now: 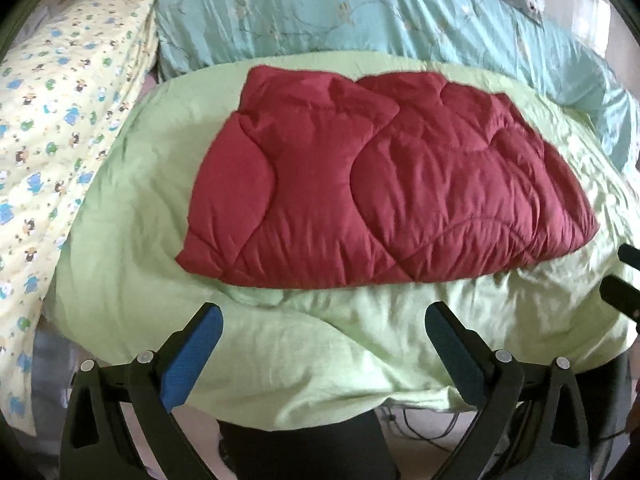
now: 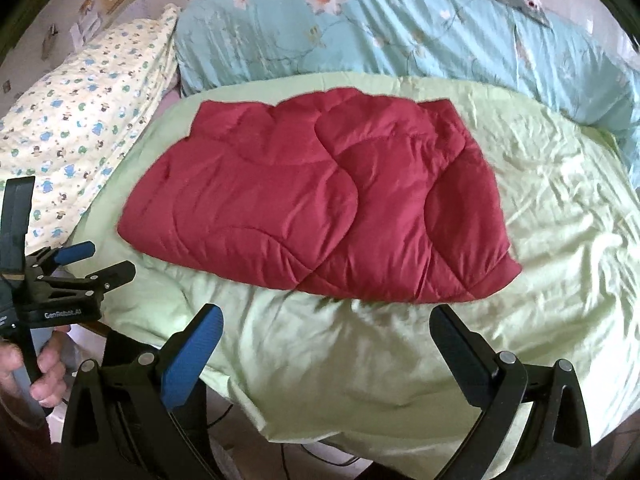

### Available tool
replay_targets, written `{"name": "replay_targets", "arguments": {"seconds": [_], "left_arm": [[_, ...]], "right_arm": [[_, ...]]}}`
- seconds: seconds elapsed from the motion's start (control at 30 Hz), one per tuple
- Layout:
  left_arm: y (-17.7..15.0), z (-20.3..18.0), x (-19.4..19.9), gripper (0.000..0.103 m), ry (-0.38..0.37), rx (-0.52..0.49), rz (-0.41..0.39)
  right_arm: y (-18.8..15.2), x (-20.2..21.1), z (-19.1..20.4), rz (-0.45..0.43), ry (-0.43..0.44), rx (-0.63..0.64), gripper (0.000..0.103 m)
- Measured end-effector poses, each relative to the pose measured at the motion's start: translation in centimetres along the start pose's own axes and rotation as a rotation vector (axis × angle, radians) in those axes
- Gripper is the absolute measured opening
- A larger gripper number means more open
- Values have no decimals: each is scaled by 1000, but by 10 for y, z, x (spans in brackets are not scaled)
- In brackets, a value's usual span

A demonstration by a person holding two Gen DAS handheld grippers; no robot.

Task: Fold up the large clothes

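Note:
A dark red quilted garment (image 1: 376, 184) lies folded in a flat rectangle on a light green cover (image 1: 304, 344); it also shows in the right wrist view (image 2: 320, 208). My left gripper (image 1: 324, 312) is open and empty, held back over the green cover's near edge, short of the garment. My right gripper (image 2: 326, 316) is open and empty, also just short of the garment's near edge. In the right wrist view the left gripper (image 2: 108, 260) shows at the left, open, in a hand.
A yellow patterned quilt (image 1: 60, 152) is piled at the left. A light blue floral quilt (image 1: 360, 16) lies along the back and right. The green cover (image 2: 560, 200) hangs over the near edge, with dark floor and cables below.

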State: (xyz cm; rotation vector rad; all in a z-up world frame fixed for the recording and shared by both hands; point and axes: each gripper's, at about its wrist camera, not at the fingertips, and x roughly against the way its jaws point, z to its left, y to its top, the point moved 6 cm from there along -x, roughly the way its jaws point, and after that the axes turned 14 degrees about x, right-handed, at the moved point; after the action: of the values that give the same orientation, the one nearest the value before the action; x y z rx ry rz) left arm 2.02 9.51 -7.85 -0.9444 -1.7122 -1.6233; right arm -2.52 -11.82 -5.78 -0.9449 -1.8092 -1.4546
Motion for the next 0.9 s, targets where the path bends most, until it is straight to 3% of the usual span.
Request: {"name": "replay_targets", "arguments": {"seconds": [0.3, 0.57, 0.9], "left_arm": [[21, -11, 2, 102, -4, 20, -61], [34, -20, -36, 102, 56, -34, 1], [42, -28, -40, 102, 72, -67, -1]], "right_arm": [[20, -13, -3, -30, -19, -12, 103], [28, -37, -6, 23, -6, -8, 103], [42, -41, -8, 33, -11, 21, 103]]}}
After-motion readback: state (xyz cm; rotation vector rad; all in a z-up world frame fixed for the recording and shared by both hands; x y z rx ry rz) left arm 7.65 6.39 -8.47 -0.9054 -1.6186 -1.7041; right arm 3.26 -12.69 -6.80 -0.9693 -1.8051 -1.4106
